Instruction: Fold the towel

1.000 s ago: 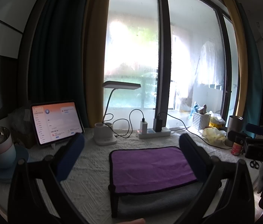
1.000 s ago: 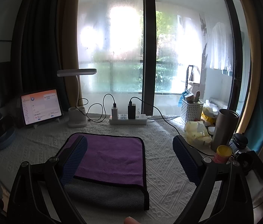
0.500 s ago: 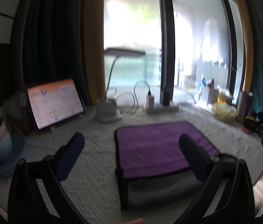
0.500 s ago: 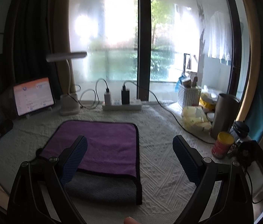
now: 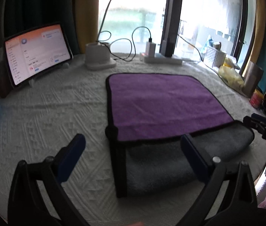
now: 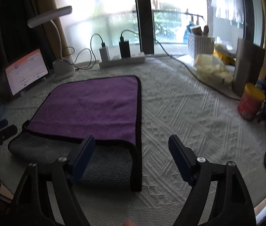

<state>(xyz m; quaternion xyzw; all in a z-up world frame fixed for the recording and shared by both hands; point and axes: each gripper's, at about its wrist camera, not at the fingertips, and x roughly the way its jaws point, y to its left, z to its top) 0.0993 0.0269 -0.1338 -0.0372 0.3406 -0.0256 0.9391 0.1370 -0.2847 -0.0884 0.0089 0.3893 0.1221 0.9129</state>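
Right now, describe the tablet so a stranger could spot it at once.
Start at the white textured tablecloth below the window. At its far left corner, left of the white desk lamp, stands the tablet, propped upright. It is the only lit screen, glowing orange and white.

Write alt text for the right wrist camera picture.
An open right gripper hovers over the near right corner of a purple and grey towel, partly folded on a white textured tablecloth. A tablet, lamp and power strip stand behind.
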